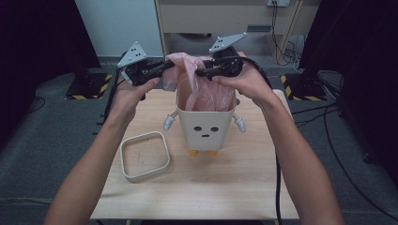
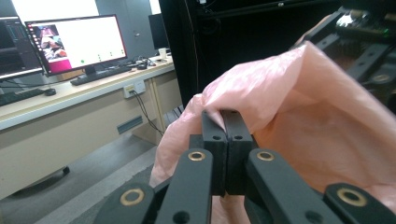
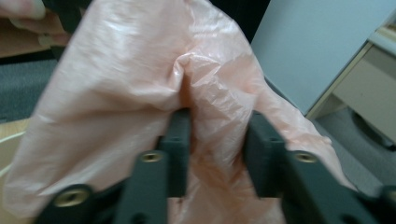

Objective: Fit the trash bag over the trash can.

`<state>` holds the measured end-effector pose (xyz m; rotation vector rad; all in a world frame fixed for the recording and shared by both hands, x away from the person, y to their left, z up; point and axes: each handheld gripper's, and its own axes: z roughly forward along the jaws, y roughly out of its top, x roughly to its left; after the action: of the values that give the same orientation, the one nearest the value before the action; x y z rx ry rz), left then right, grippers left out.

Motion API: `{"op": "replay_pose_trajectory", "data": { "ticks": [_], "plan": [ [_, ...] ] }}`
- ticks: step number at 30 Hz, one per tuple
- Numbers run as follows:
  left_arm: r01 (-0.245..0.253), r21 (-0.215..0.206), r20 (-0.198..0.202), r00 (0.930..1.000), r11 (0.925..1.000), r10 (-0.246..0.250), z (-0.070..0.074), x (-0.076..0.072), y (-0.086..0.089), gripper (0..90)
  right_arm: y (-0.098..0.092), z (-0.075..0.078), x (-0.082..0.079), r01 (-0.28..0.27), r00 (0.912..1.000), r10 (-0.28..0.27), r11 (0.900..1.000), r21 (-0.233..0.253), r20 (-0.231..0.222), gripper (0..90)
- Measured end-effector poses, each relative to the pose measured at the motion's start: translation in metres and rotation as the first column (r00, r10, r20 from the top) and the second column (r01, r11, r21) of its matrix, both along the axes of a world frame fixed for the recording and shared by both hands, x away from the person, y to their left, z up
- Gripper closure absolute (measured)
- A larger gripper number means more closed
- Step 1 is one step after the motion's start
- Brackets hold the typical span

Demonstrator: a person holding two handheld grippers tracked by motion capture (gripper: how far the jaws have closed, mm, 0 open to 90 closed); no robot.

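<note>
The left tongs (image 2: 226,122) are pressed fully together on a fold of the pink plastic bag (image 1: 202,82), pinching its rim. The right tongs (image 3: 217,128) stand partly open, with a bunched fold of the bag between the jaws; whether they press it cannot be told. Both sets of tongs sit just above the far rim of the white bin (image 1: 205,123), left tongs (image 1: 168,65) at the far left, right tongs (image 1: 202,71) at the far right. The bag hangs down into the bin, its long axis upright and its mouth upward.

The bin, with a small face, little arms and orange feet, stands upright mid-bench. A loose white square ring (image 1: 144,156) lies flat on the near left of the pale wooden bench (image 1: 234,187).

Grey carpet surrounds the bench. The left gripper view adds a long desk (image 2: 70,98) with a lit monitor (image 2: 77,42) and keyboard; the right gripper view shows a pale wall panel (image 3: 317,42).
</note>
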<state>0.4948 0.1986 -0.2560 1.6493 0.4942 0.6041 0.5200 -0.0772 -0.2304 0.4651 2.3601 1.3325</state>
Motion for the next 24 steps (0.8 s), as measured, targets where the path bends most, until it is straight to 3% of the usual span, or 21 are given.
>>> {"op": "replay_pose_trajectory", "data": {
  "ticks": [1, 3, 4, 7, 9, 10, 13, 19, 22, 24],
  "plan": [
    [0.000, 0.000, 0.000, 1.0000, 1.0000, 0.000, 0.000, 0.000, 0.000, 88.8, 0.000, 0.000, 0.000, 0.000, 1.0000, 0.000, 1.000, 0.000, 0.000, 71.2],
    [-0.006, 0.002, -0.003, 1.0000, 1.0000, 0.006, -0.001, -0.002, 0.000, 87.4, 0.002, 0.000, 0.000, 0.007, 0.9999, -0.007, 1.000, -0.006, -0.011, 83.0],
    [-0.013, 0.002, -0.004, 0.9999, 0.9999, 0.013, -0.001, -0.002, 0.000, 85.0, 0.002, 0.000, 0.001, 0.011, 0.9998, -0.012, 1.000, -0.006, -0.014, 84.6],
    [-0.009, 0.004, -0.007, 0.9999, 1.0000, 0.009, -0.004, -0.005, -0.001, 73.0, 0.002, 0.000, 0.002, 0.022, 0.9993, -0.022, 1.000, -0.010, -0.030, 86.2],
    [-0.008, 0.009, -0.010, 0.9999, 0.9999, 0.008, -0.005, -0.006, -0.001, 59.3, 0.002, -0.001, 0.002, 0.022, 0.9993, -0.022, 1.000, -0.007, -0.032, 86.2],
    [-0.028, 0.036, -0.022, 0.9993, 0.9990, 0.029, -0.008, -0.008, -0.003, 51.1, 0.001, -0.002, 0.004, 0.025, 0.9988, -0.025, 1.000, 0.003, -0.041, 86.4],
    [-0.038, 0.062, -0.022, 0.9990, 0.9973, 0.040, -0.013, -0.010, -0.004, 43.4, 0.000, -0.002, 0.005, 0.027, 0.9984, -0.026, 1.000, 0.015, -0.050, 86.3],
    [-0.078, 0.065, -0.048, 0.9955, 0.9948, 0.081, -0.022, -0.006, 0.010, 45.8, -0.005, -0.001, 0.006, 0.029, 0.9974, -0.026, 0.999, 0.040, -0.067, 86.6],
    [-0.051, 0.066, -0.044, 0.9976, 0.9965, 0.054, -0.023, -0.004, 0.014, 61.5, -0.007, -0.001, 0.006, 0.026, 0.9974, -0.022, 0.998, 0.053, -0.069, 86.7],
    [-0.039, 0.071, -0.051, 0.9978, 0.9967, 0.043, -0.024, -0.001, 0.015, 63.8, -0.009, 0.000, 0.005, 0.026, 0.9974, -0.021, 0.998, 0.062, -0.069, 86.9]
  ]
}}
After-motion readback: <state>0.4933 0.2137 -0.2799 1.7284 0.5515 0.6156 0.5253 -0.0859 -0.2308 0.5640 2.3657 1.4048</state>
